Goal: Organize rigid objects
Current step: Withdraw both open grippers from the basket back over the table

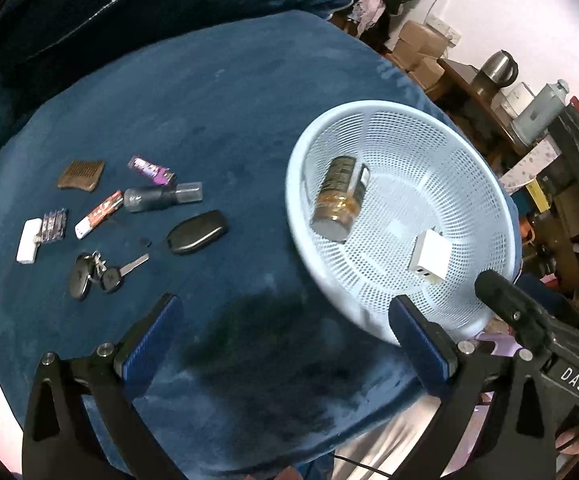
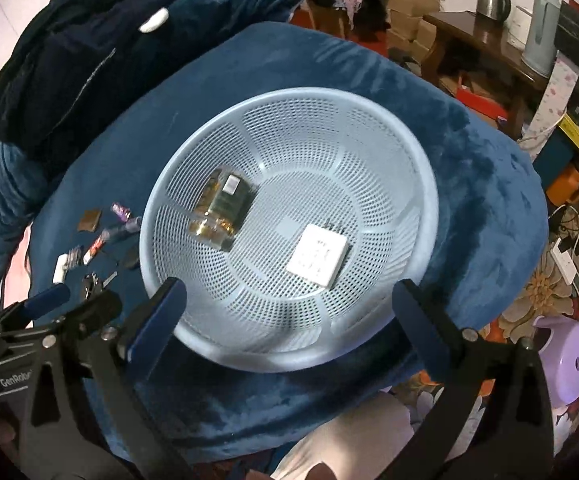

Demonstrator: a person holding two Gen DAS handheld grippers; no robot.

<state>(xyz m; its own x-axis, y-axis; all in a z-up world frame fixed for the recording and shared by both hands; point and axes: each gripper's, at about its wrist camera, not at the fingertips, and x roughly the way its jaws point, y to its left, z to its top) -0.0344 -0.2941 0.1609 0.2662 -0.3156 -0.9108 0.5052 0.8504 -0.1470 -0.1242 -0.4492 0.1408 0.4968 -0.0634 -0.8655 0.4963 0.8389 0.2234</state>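
I am holding my right gripper point(image 2: 289, 308) over the near rim of the pale blue perforated plastic basket point(image 2: 369, 152), its dark blue padded jaws standing as wide as they go and gripping nothing. Inside the basket a brown-and-gold cylindrical can point(image 2: 221, 212) is lying on its side toward the left wall, and a flat white square charger block point(image 2: 317, 256) is resting on the bottom, well apart from the can. My left gripper point(image 1: 285, 320) is hanging over the dark blue plush cloth point(image 1: 209, 120) just left of the basket, jaws also spread wide and empty.

Out on the cloth to my left, the remaining small things are sitting in a loose cluster: a brown wooden comb point(image 1: 79, 176), a purple lighter point(image 1: 151, 169), a clear grey capped bottle point(image 1: 161, 196), a red-and-white lighter point(image 1: 99, 214), a white stick beside a small ridged purple pack point(image 1: 41, 232), a black oval case point(image 1: 197, 232), and a bunch of black car keys point(image 1: 97, 272). Nothing is lying between my left jaws and that cluster. A dark navy jacket point(image 2: 69, 68) is heaped beyond the cloth.
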